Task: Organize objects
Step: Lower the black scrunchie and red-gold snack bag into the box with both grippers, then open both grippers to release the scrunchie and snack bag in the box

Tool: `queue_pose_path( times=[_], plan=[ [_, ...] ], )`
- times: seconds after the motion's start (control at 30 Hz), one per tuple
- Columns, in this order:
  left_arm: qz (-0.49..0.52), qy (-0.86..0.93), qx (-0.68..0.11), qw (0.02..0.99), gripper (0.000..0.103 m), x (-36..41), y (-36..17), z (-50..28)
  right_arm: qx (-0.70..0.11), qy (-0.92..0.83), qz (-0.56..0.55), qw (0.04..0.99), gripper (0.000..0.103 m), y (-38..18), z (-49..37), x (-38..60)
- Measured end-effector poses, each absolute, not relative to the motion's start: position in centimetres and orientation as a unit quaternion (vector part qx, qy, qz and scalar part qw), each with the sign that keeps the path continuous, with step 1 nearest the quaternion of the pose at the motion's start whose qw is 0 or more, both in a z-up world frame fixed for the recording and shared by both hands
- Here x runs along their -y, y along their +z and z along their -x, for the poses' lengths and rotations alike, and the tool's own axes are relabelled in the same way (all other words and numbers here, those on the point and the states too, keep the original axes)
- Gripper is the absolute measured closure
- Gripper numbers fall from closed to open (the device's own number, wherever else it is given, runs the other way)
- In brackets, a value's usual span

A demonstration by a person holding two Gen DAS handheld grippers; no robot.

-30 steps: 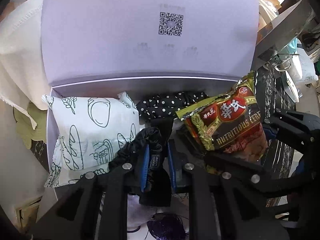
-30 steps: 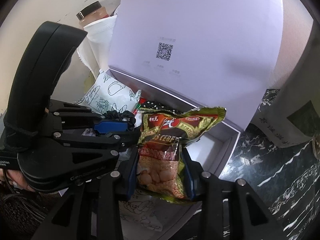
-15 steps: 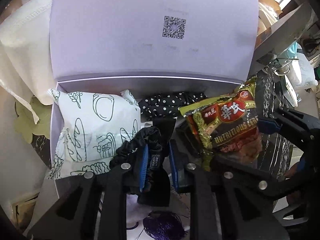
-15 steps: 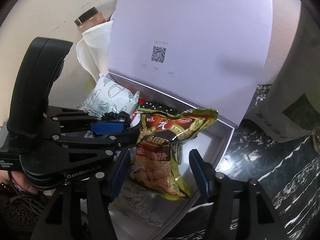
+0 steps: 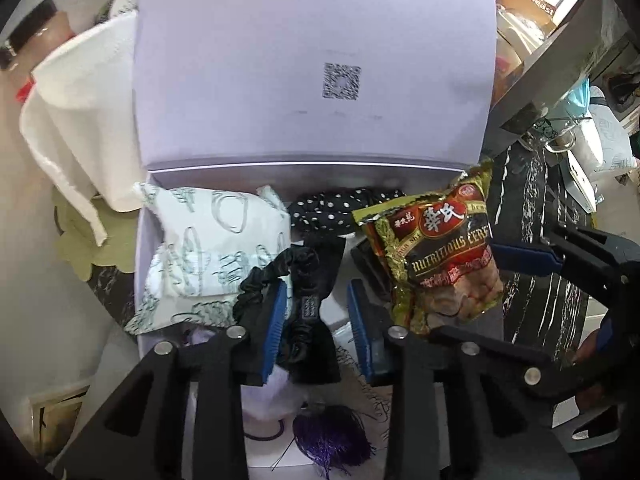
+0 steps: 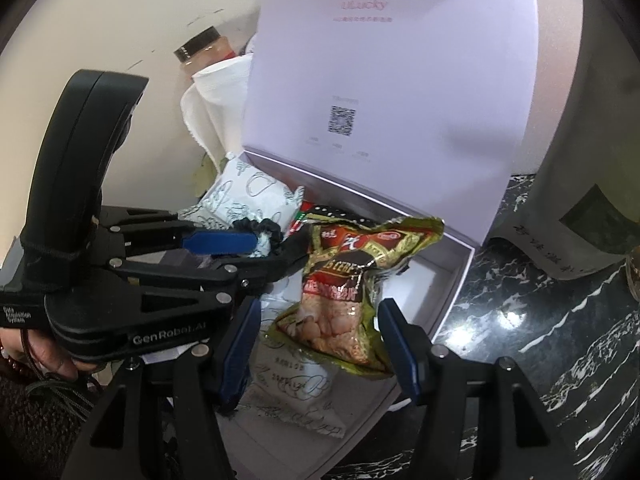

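My left gripper [image 5: 316,320] has its jaws apart, black scrunchie [image 5: 296,276] lying loose between the pads, touching the left one only, not pinched. Looks dropped where I want it, at the near middle of the box. My right gripper [image 6: 316,344] is spread wide too, either side of the cereal packet [image 6: 352,284], neither pad on it; the packet sits propped on its own in the box, so I judge it is placed.

Box [image 6: 452,292] is white, lid [image 5: 312,60] standing upright at the back so both tools can reach in. Inside: printed white pouch [image 5: 208,256] on the left, scrunchie beside it, cereal packet right, a polka-dot cloth [image 5: 344,208] at the back wall. A purple tassel [image 5: 332,440] lies nearest me, low in the left view. Right end of the box floor is bare. Box sits on a dark marble counter [image 6: 540,340].
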State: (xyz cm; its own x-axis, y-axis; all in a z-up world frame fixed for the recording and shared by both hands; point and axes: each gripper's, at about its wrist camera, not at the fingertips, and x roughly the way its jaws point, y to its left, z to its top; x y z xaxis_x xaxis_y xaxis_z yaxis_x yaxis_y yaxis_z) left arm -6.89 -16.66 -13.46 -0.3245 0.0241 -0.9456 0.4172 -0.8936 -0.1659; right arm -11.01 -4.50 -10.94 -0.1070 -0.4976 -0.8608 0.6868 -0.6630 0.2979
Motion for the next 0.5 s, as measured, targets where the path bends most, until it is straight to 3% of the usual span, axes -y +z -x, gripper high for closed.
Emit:
queue_pose_path(
  times=[0.3,0.5],
  plan=[
    [-0.557,-0.793,-0.203,0.141,0.069,15.5,-11.5,6.3,-0.089,-0.735,-0.526,0.419,0.042,-11.1,11.2,5.6],
    [-0.544,-0.801,-0.200,0.151,0.058,14.2,-9.6,5.9,-0.075,-0.751,-0.518,0.402,0.042,-10.3,10.5,5.3]
  ],
)
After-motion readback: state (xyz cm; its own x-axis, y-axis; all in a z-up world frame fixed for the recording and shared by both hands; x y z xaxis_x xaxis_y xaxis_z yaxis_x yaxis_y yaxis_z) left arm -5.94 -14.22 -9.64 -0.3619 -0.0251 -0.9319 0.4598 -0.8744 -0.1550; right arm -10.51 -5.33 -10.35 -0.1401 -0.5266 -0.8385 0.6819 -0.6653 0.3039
